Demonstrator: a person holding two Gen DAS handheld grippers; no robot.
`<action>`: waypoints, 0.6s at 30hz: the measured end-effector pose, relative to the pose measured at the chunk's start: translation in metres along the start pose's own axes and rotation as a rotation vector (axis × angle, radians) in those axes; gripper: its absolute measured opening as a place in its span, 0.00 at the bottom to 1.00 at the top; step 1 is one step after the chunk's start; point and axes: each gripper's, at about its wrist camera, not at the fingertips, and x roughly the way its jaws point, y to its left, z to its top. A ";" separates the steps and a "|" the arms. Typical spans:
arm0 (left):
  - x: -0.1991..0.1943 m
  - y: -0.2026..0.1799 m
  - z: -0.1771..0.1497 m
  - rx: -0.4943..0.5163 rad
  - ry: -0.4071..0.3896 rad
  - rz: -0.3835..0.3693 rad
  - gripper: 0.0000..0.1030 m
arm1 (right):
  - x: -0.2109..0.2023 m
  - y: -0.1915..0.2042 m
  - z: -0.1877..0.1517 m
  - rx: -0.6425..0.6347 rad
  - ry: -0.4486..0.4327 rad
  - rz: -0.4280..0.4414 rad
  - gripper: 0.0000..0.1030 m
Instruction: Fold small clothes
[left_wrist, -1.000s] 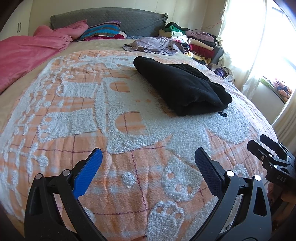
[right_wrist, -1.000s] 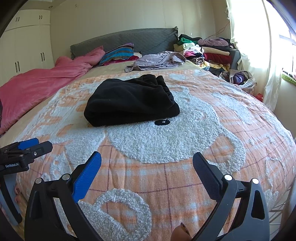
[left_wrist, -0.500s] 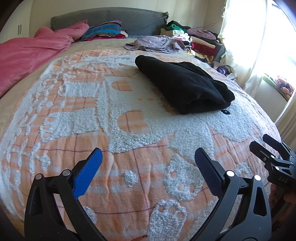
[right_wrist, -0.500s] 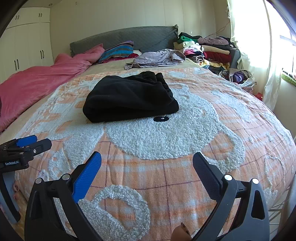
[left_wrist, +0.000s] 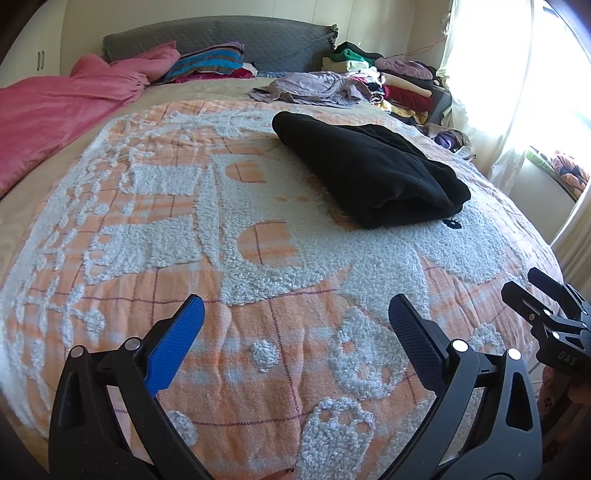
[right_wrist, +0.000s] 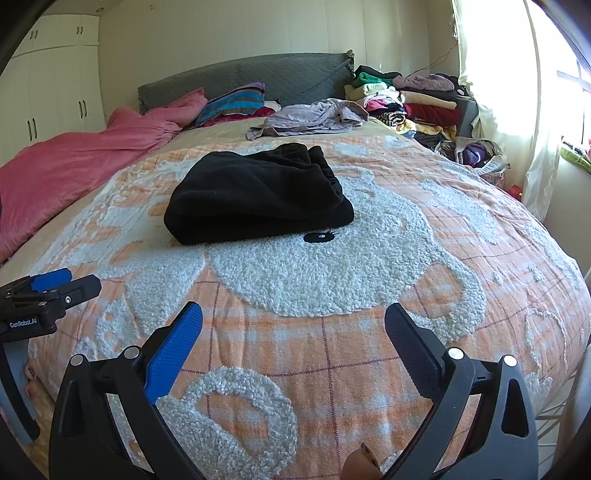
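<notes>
Room: a bedroom; a bed with a grey headboard (right_wrist: 255, 74), white wardrobe doors at the far left, a bright curtained window on the right.
Surface: an orange checked bedspread (left_wrist: 258, 369) with raised white tufted figures covers the near part of the bed and serves as the folding surface.
Task garment: a black fleece garment (right_wrist: 258, 195) lies folded into a thick rectangle near the middle of the bedspread, well ahead of both tools; it looks finished and seems set there to keep the near area free.
Next pieces: a crumpled lilac garment (right_wrist: 314, 118) lies beyond the black one towards the headboard, probably the next to fold; a stack of folded clothes (right_wrist: 413, 99) sits at the far right corner.
Bedding: a pink duvet (left_wrist: 62, 107) is pushed to the left side.
Left gripper (left_wrist: 295, 321): fingers spread wide, nothing between them, low over the near edge of the bedspread.
Right gripper (right_wrist: 293, 321): likewise spread and empty, beside the left one, each visible at the edge of the other's view.
Change from a second ago: almost none; both tools hover in the same place, the left view shifted only slightly, the black garment unmoved.
</notes>
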 end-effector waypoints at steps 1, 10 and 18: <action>-0.001 0.000 0.000 0.000 -0.001 0.000 0.91 | 0.000 0.000 0.000 0.001 0.000 0.002 0.96; -0.003 0.000 0.001 0.002 -0.007 -0.004 0.91 | 0.000 0.001 0.000 -0.001 0.004 -0.001 0.96; -0.003 -0.001 0.001 0.004 -0.003 -0.003 0.91 | -0.001 0.000 0.000 -0.002 0.005 -0.005 0.96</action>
